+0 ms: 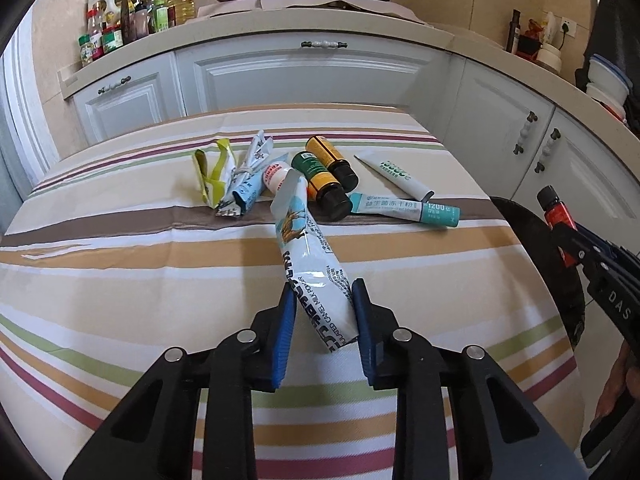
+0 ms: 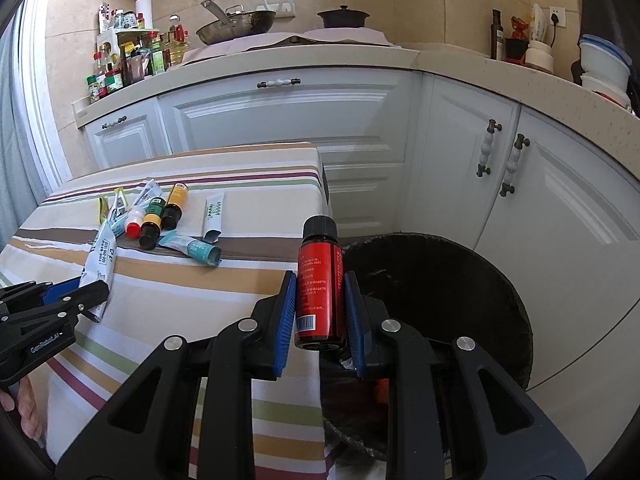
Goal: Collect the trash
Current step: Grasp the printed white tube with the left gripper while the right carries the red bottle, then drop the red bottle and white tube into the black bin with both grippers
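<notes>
A white milk-powder sachet [image 1: 304, 248] slants up off the striped tablecloth [image 1: 120, 280], its lower end pinched between the blue pads of my left gripper [image 1: 322, 288]. The same sachet [image 2: 98, 258] and left gripper [image 2: 86, 296] show at the left of the right wrist view. My right gripper [image 2: 320, 280] is shut on an upright red bottle with a black cap [image 2: 320, 264], held past the table's right edge over the black-lined bin [image 2: 400, 236]. More trash lies mid-table: two dark bottles [image 1: 320, 180], a teal sachet [image 1: 404, 208], a white tube [image 1: 394, 172] and crumpled wrappers [image 1: 240, 184].
White kitchen cabinets [image 2: 288, 128] stand behind the table, with spice bottles [image 2: 120, 64], a pan [image 2: 236, 24] and a dark pot [image 2: 344, 16] on the counter. The bin stands between the table's right edge and the cabinets. A person's fingers [image 2: 28, 412] show at the lower left.
</notes>
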Demonstrator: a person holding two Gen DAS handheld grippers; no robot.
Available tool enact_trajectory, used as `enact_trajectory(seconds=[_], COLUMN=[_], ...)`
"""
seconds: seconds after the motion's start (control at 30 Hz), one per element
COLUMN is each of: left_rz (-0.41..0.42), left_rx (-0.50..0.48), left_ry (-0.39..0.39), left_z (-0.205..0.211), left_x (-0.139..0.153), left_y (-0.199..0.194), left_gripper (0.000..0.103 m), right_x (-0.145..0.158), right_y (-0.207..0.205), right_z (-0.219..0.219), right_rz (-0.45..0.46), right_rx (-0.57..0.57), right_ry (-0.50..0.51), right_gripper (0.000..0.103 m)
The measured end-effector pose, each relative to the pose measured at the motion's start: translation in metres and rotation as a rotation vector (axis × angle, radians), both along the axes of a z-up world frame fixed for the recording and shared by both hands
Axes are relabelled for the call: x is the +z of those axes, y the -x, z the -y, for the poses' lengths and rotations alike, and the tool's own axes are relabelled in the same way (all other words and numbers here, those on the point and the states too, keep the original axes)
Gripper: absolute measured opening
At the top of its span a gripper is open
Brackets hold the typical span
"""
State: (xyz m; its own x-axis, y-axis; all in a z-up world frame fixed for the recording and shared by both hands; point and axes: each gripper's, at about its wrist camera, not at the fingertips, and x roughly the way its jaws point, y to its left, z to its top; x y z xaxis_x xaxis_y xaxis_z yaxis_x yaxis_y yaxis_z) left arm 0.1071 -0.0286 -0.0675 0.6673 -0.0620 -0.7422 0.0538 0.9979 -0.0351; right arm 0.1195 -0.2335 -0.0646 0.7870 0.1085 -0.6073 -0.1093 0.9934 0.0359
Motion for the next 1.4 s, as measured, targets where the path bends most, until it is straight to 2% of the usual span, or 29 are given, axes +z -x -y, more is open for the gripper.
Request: enact_trajectory(seconds=[0.43, 0.7, 1.13, 1.4], left_rz=[0.066, 0.11, 0.163, 0.173], left_rx=[0.011, -0.038, -0.203, -0.303], left_ry=[-0.011, 0.003, 0.045, 0.041], left_z=[-0.011, 0.003, 0.07, 0.119], left_x=[0.022, 0.037, 0.052, 0.053], left_y=[0.013, 0.018, 0.007, -0.011], left_gripper=[0.024, 0.024, 0.024, 0.024], right_x=[0.015, 0.025, 0.038, 0.037], right_y=[0.016, 0.025, 0.031, 0.025], right_z=[-0.003, 0.005, 0.046, 0.077], right_rz=[0.035, 0.059, 0.098, 0.104], right_rx=[-0.01, -0.037, -0.15, -0.214], right_ry=[0.002, 0.009, 0.026, 0.024], right_gripper=[0.023, 0.023, 0.023, 0.023])
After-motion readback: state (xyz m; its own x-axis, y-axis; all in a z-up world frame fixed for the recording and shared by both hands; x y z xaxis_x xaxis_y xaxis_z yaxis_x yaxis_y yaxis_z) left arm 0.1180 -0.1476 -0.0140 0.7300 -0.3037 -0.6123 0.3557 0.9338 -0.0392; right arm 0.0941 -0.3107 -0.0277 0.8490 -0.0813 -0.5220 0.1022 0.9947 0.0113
